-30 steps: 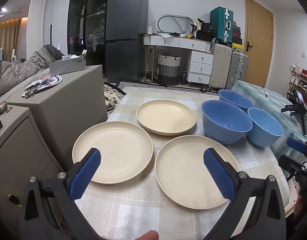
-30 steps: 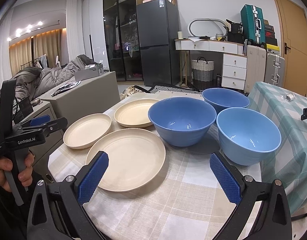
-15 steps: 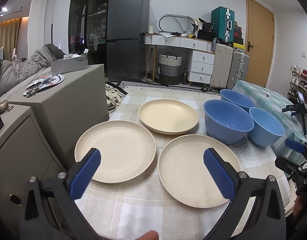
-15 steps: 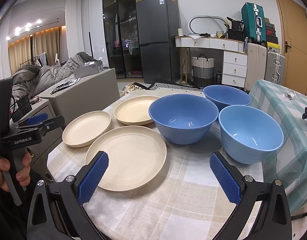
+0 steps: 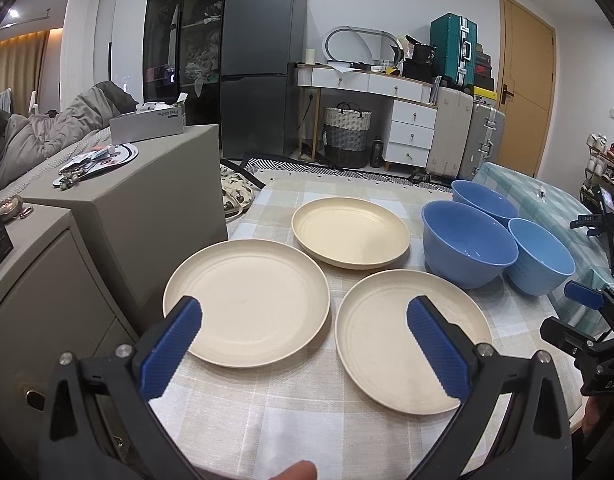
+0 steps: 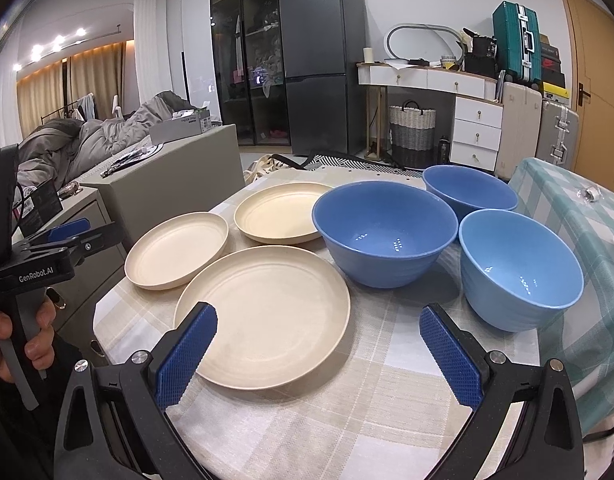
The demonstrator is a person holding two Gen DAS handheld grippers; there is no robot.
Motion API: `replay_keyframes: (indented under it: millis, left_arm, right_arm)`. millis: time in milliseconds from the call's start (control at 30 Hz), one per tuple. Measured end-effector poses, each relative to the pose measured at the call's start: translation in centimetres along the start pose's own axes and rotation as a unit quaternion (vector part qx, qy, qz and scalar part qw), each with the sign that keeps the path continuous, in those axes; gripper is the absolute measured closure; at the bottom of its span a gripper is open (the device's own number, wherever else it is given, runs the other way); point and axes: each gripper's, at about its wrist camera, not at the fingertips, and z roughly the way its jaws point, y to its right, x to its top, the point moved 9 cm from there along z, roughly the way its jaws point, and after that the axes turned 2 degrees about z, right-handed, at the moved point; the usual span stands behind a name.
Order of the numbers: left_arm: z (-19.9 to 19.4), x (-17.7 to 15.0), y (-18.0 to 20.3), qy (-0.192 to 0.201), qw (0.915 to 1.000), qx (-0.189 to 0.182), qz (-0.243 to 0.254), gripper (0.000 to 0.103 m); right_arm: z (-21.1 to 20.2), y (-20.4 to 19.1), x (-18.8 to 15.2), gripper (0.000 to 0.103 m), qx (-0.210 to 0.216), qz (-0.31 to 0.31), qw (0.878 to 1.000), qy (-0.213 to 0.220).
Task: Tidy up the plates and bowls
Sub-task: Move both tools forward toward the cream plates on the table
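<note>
Three cream plates lie on the checked tablecloth: a near-left plate [image 5: 247,304], a near-right plate [image 5: 411,340] and a far plate [image 5: 351,232]. Three blue bowls stand to their right: a large one [image 5: 467,248], a far one [image 5: 485,198] and a lighter one [image 5: 541,256]. My left gripper [image 5: 303,312] is open and empty, above the table's near edge before the two near plates. My right gripper [image 6: 319,320] is open and empty, before the near-right plate [image 6: 263,316] and the bowls [image 6: 383,232]. Each gripper shows at the edge of the other's view.
Grey cabinets [image 5: 119,200] stand close against the table's left side. A second table with a green checked cloth [image 6: 579,216] adjoins on the right. A fridge, dresser and suitcases stand far behind.
Both views have drawn back and risen slightly; the plates and bowls sit a little farther away. Nothing on the table has moved, and both grippers stay open.
</note>
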Motion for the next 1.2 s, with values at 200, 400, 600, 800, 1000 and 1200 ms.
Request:
replay_keyframes:
  millis: [200, 400, 600, 800, 1000, 1200]
  left_arm:
    - [0.2, 0.4, -1.0, -0.004, 1.0000, 0.009, -0.001, 0.000]
    - [0.5, 0.8, -2.2, -0.003, 0.9998, 0.018, -0.006, 0.000]
    - [0.9, 0.9, -2.8, -0.006, 0.9997, 0.021, -0.010, 0.000]
    - [1.4, 1.5, -2.9, -0.006, 0.9997, 0.023, -0.001, 0.000]
    - [2.2, 2.2, -3.6, -0.014, 0.9996, 0.023, -0.010, 0.000]
    - [2.6, 2.8, -4.4, -0.010, 0.9993, 0.035, -0.007, 0.000]
  right_arm:
    - [1.0, -0.9, 0.5, 0.000, 0.005, -0.003, 1.000, -0.009]
    - [1.9, -2.3, 1.6, 0.000, 0.013, -0.015, 1.000, -0.011]
    - [2.3, -2.9, 2.7, 0.000, 0.018, -0.019, 1.000, -0.006]
    - [2.3, -3.3, 4.5, 0.000, 0.021, -0.027, 0.999, 0.004]
    - [2.9, -3.9, 6.0, 0.000, 0.027, -0.032, 0.999, 0.002]
    - [4.1, -4.5, 7.9, 0.000, 0.032, -0.048, 0.998, -0.003]
